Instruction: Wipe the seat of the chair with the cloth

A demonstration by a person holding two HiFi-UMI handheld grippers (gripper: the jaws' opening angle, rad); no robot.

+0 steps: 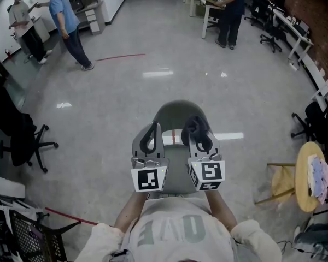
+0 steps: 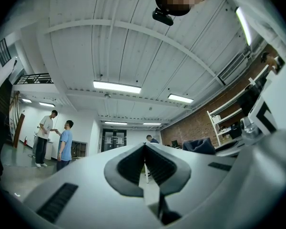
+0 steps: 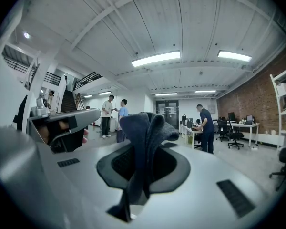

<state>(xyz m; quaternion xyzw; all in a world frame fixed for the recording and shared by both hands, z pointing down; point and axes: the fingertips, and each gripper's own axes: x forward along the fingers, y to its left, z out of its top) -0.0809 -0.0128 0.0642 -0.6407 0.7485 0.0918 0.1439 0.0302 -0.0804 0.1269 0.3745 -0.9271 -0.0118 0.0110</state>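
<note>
In the head view the chair (image 1: 177, 112), with a rounded grey seat, stands on the floor right in front of me. Both grippers hover over it, side by side and tilted upward. My left gripper (image 1: 153, 130) is shut, its dark pads meeting with nothing between them (image 2: 144, 147). My right gripper (image 1: 200, 131) is shut on a dark blue-grey cloth (image 3: 145, 132). The cloth bunches above the jaw tips and hangs down between them. It also shows in the left gripper view, the cloth (image 2: 199, 146) a dark lump at the right.
A black office chair (image 1: 23, 142) stands at the left. A round yellow stool (image 1: 305, 180) with a folded cloth on it stands at the right. More office chairs (image 1: 312, 121) line the right wall. A black crate (image 1: 27, 238) sits at bottom left. Several people stand far off.
</note>
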